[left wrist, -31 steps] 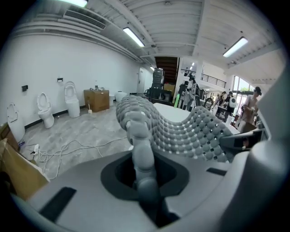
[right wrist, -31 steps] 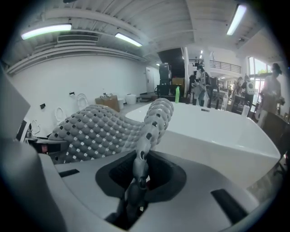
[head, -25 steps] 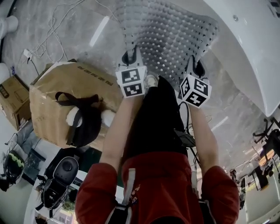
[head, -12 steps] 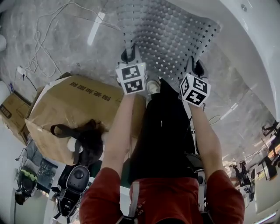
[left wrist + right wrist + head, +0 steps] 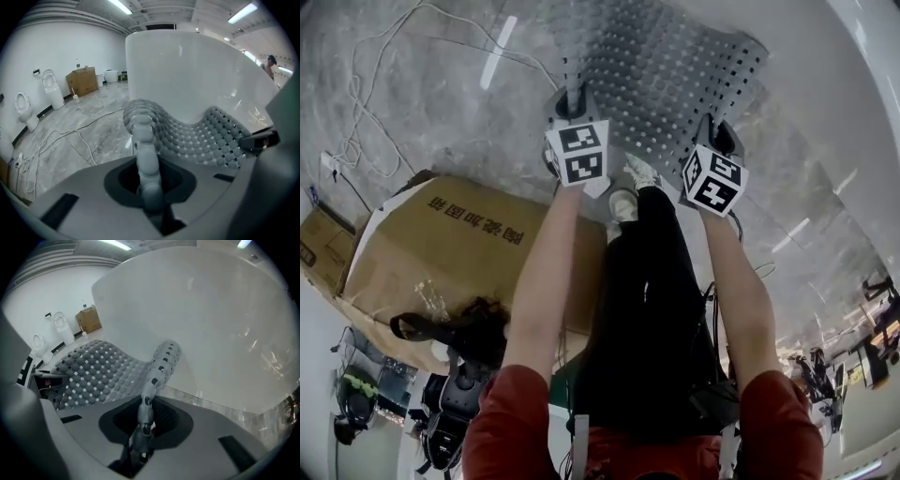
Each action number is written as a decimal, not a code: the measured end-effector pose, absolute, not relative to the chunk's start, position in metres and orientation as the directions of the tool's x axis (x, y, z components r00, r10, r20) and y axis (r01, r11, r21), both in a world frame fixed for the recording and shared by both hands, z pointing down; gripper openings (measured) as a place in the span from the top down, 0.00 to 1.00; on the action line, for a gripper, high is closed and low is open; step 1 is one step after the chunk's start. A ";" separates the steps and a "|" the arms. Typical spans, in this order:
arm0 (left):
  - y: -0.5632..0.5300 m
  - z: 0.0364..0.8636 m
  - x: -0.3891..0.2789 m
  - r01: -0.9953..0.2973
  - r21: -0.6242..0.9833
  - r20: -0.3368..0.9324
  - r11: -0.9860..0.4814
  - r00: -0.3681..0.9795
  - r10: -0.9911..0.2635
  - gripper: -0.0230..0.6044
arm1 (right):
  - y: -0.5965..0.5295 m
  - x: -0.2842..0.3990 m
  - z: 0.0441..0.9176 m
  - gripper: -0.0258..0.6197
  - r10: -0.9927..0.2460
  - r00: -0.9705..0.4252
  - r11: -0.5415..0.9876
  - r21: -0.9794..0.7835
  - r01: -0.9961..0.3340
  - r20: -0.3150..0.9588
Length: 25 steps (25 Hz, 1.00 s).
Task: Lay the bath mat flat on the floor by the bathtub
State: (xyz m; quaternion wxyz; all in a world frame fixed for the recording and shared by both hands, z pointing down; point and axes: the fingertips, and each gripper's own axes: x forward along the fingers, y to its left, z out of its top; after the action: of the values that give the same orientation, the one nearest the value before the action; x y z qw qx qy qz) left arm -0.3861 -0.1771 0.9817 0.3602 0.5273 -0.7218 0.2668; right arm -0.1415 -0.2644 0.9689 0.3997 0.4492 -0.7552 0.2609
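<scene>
The grey bath mat (image 5: 661, 66), studded and full of holes, hangs spread between both grippers above the marble floor, beside the white bathtub (image 5: 862, 84). My left gripper (image 5: 572, 103) is shut on the mat's near left corner, and my right gripper (image 5: 719, 141) is shut on the near right corner. In the left gripper view the mat's edge (image 5: 146, 154) runs up out of the jaws, and the mat (image 5: 201, 136) sags in front of the bathtub (image 5: 187, 70). The right gripper view shows the pinched edge (image 5: 152, 380) and the bathtub wall (image 5: 211, 324) close behind.
A large cardboard box (image 5: 459, 244) lies on the floor at my left, with a black bag (image 5: 455, 328) by it. Loose cables (image 5: 366, 122) trail across the floor at far left. My legs and a white shoe (image 5: 623, 202) stand just behind the mat. Toilets (image 5: 51, 84) line the far wall.
The view has shifted forward: box and bag have slid lower and the tub further right. Both grippers keep their hold on the mat, a little higher in view.
</scene>
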 end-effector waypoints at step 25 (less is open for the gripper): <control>-0.213 1.172 -0.444 -0.970 -0.129 0.834 0.204 -0.218 -0.506 0.88 | -0.265 -0.169 1.167 0.82 -0.363 -0.165 0.284 -0.059 -0.957 0.917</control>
State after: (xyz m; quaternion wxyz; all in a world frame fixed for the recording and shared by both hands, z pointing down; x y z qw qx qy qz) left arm -0.4440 -0.2127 1.1722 0.3357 0.5278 -0.6995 0.3457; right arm -0.1686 -0.2650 1.1674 0.4259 0.4861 -0.6788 0.3486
